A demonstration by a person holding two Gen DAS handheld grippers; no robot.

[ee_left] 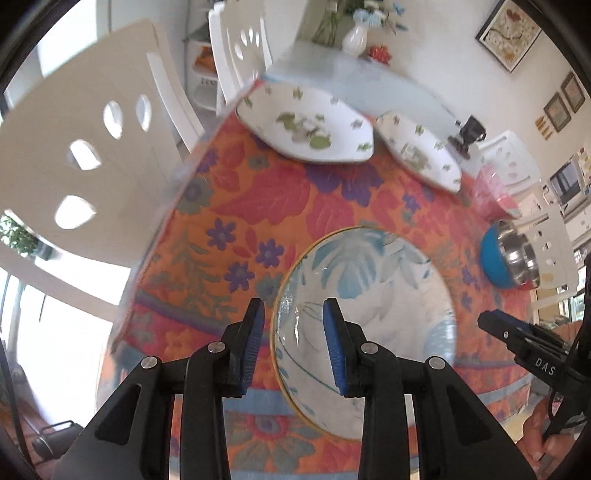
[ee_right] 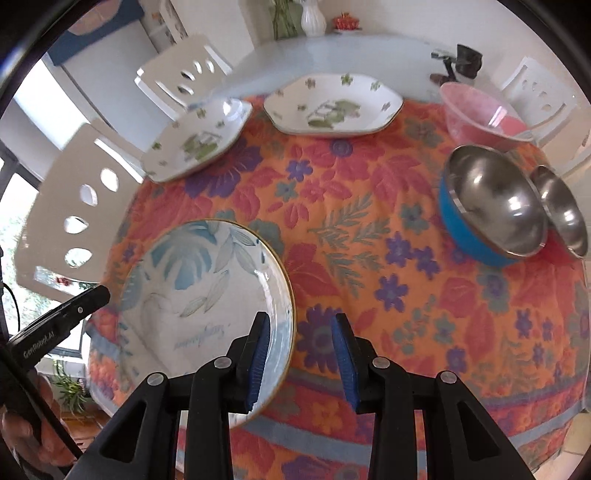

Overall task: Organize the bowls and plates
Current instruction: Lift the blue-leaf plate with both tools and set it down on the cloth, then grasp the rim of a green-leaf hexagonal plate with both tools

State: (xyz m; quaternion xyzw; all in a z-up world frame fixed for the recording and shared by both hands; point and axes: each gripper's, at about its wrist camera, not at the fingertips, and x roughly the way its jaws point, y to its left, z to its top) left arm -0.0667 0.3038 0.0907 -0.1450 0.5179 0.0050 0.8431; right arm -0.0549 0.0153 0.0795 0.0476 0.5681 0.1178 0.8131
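Observation:
A round blue-leaf plate (ee_left: 369,317) (ee_right: 207,295) lies near the table's front edge. My left gripper (ee_left: 294,343) is open, its jaws straddling the plate's left rim. My right gripper (ee_right: 302,360) is open, its jaws straddling the plate's right rim. Two white octagonal plates with green flowers (ee_left: 306,125) (ee_left: 421,151) lie at the far side; in the right wrist view they show too (ee_right: 199,140) (ee_right: 332,105). A blue steel-lined bowl (ee_right: 487,206) (ee_left: 509,258), a smaller steel bowl (ee_right: 561,210) and a pink bowl (ee_right: 480,114) stand at the right.
An orange floral cloth (ee_right: 369,229) covers the near half of the table; the far half is bare pale blue (ee_right: 332,51). White chairs (ee_left: 85,166) (ee_right: 74,206) stand along the left side. A vase (ee_right: 313,16) and a small black device (ee_right: 461,62) stand at the far end.

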